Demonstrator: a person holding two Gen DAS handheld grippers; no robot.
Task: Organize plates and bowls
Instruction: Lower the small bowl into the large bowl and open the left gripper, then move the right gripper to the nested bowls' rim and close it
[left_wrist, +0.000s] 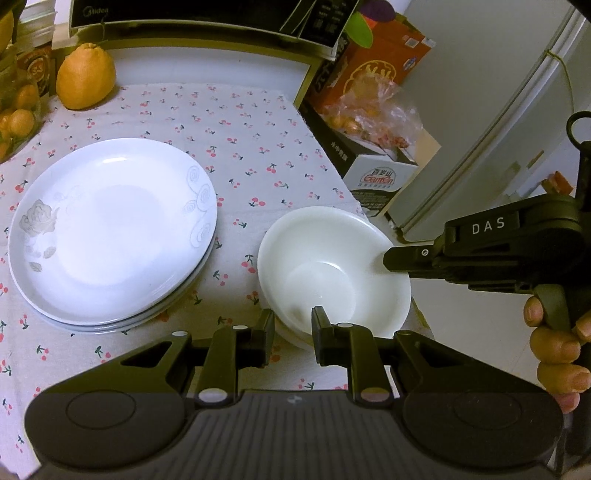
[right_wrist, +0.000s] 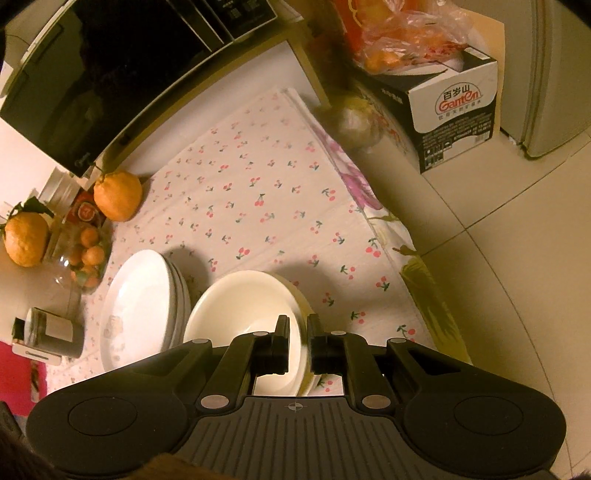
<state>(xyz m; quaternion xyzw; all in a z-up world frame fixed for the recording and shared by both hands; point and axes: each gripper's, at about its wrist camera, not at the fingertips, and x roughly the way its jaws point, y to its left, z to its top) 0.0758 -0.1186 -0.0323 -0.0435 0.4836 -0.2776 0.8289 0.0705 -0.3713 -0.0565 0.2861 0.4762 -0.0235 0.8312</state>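
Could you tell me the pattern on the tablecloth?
Small red cherries on white tablecloth; clearest in left wrist view.

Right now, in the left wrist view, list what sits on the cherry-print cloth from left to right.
Glass jar of small oranges → large orange fruit → stack of plates → white bowls, with the right claw at their right rim.

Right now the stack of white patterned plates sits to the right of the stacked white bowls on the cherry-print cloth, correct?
No. The left wrist view shows the stack of white patterned plates to the left of the stacked white bowls; both do rest on the cherry-print cloth.
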